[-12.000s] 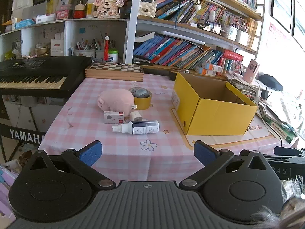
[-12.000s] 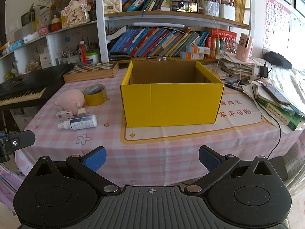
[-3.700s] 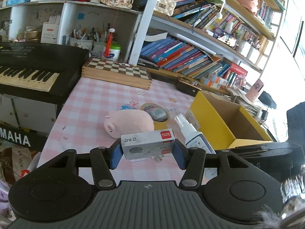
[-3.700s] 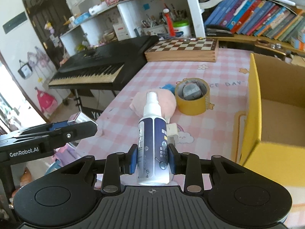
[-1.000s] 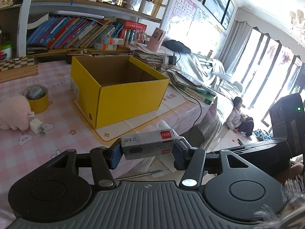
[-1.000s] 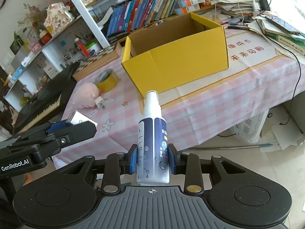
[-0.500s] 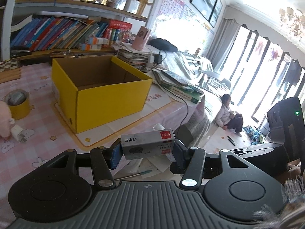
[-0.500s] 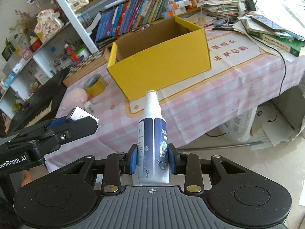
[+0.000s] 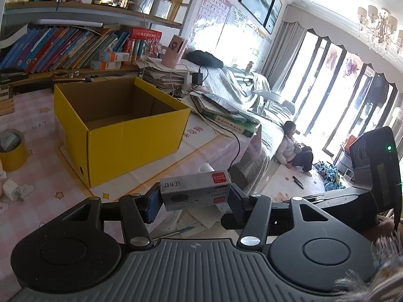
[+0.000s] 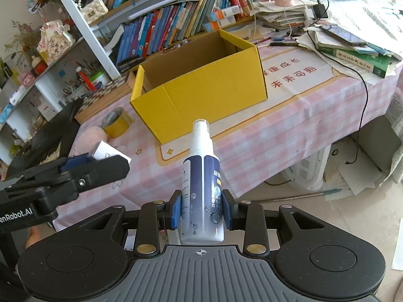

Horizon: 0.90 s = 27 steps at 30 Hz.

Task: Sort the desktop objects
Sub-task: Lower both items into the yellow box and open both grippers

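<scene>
My left gripper [image 9: 195,198] is shut on a small white staple box [image 9: 195,191] with a red label, held in the air in front of the table's near edge. It also shows in the right wrist view [image 10: 110,154]. My right gripper [image 10: 201,212] is shut on a white spray bottle [image 10: 201,191] with a dark blue label, nozzle pointing forward. The open yellow cardboard box [image 9: 121,136] stands on the pink checked tablecloth [image 10: 252,141], ahead of both grippers; it also shows in the right wrist view [image 10: 201,95]. It looks empty.
A yellow tape roll [image 10: 117,123], a pink plush pig [image 10: 88,137] and a white plug [image 9: 13,188] lie left of the box. A chessboard case [image 10: 105,98], a keyboard [image 10: 47,141], bookshelves and stacked books [image 10: 352,55] ring the table. A fan [image 10: 309,168] stands below.
Both grippers have kept their hold and swung a little right and closer to the yellow box. The staple box and spray bottle have not shifted in the jaws.
</scene>
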### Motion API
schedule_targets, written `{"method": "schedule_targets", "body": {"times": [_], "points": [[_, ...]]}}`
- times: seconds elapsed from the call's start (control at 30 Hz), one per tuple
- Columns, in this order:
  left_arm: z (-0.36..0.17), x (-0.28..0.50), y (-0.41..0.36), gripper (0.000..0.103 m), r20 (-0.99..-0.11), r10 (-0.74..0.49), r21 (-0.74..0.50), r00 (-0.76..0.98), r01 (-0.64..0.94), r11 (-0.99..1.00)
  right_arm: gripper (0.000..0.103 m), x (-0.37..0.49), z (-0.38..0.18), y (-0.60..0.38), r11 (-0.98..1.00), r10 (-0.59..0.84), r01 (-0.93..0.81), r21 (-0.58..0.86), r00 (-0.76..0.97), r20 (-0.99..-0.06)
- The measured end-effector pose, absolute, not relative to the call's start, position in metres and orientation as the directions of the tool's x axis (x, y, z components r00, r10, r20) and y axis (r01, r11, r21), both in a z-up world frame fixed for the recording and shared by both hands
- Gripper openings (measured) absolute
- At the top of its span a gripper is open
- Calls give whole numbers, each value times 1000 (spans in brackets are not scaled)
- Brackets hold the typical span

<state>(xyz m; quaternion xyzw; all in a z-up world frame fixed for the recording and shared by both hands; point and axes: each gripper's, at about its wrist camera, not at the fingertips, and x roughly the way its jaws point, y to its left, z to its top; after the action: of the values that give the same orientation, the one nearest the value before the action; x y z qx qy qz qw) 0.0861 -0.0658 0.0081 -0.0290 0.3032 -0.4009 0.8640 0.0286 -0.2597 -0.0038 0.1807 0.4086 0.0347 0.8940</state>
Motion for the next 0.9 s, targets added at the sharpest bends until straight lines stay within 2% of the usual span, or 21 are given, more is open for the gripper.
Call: {"method": "schedule_targets", "body": {"times": [0.23,0.5,0.9], "points": [[14,104,-65,52,-476,-712,-291,516,671,682,33,45,1,-258,936,221,61,348,666,-712],[32,133,-70,52,-409,-725,-264,554,689,675,33,79,18,-263,950,210,20,311,695,-687],[55,199,-80,52,-334,-694,-196,638,673,713,33,163,50,-275,973,188,-58,222,754,-629]]}}
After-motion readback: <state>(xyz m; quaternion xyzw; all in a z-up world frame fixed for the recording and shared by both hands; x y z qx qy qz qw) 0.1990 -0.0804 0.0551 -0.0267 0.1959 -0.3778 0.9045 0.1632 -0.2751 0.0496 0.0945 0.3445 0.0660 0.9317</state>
